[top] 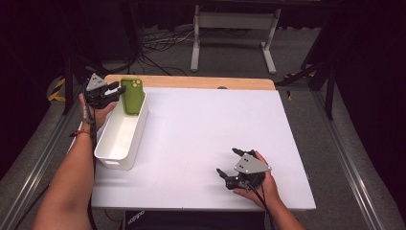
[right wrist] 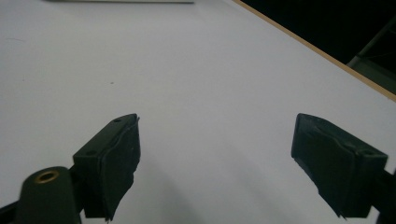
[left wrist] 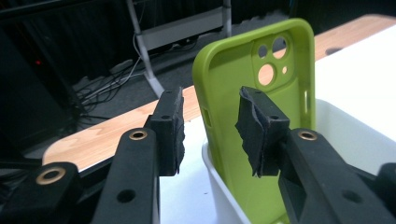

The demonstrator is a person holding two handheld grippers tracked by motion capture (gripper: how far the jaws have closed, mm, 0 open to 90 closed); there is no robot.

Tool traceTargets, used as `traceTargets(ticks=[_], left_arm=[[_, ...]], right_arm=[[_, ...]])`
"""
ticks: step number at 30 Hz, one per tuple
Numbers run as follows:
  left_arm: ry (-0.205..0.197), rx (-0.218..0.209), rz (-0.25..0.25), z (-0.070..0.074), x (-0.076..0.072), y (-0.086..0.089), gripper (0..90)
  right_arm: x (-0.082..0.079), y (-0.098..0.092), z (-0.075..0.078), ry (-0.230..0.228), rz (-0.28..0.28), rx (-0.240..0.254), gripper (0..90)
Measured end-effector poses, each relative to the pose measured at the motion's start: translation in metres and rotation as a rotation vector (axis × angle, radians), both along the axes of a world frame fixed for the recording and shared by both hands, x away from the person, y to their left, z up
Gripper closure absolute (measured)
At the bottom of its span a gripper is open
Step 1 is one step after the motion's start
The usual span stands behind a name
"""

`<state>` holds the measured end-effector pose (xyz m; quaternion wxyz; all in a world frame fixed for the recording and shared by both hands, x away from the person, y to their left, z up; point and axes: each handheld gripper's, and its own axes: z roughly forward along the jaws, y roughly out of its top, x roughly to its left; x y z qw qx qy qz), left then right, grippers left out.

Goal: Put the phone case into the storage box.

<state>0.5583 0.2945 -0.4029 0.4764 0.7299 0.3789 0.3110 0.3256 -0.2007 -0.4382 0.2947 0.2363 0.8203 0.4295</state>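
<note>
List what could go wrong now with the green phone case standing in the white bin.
1. The green phone case stands nearly upright against the end wall of the white bin; with the left gripper open and its pads off it, it may slide down or tip over.
2. One jaw sits just in front of the case, so drawing the gripper away carelessly could snag it.
3. The bin sits at the white table edge; a bump could shift it.

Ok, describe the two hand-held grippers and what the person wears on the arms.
Both the left gripper and right gripper are black, each topped by a grey three-cornered plate and trailing a black cable. Their jaws carry black, ragged-edged pads and brass-coloured rivets. The forearms are bare, with no sleeves; the left wrist wears a red band.
</note>
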Motion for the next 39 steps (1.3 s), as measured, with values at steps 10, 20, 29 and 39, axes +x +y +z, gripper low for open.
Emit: traceTargets(ticks=[10,20,29,39], left_arm=[[0.032,-0.019,-0.006,-0.006,0.003,0.001,61.8],[0.021,-0.011,0.002,-0.002,-0.001,0.001,60.5],[0.005,-0.012,0.006,0.009,-0.009,0.003,56.8],[-0.022,-0.019,0.011,0.018,-0.025,0.003,48.7]], right_arm=[[0.001,0.000,0.000,-0.001,0.004,-0.006,16.6],[0.001,0.000,0.001,-0.009,0.004,-0.012,16.6],[0.002,0.001,0.002,-0.011,0.009,-0.011,16.7],[0.003,0.003,0.006,-0.022,0.019,0.009,16.9]])
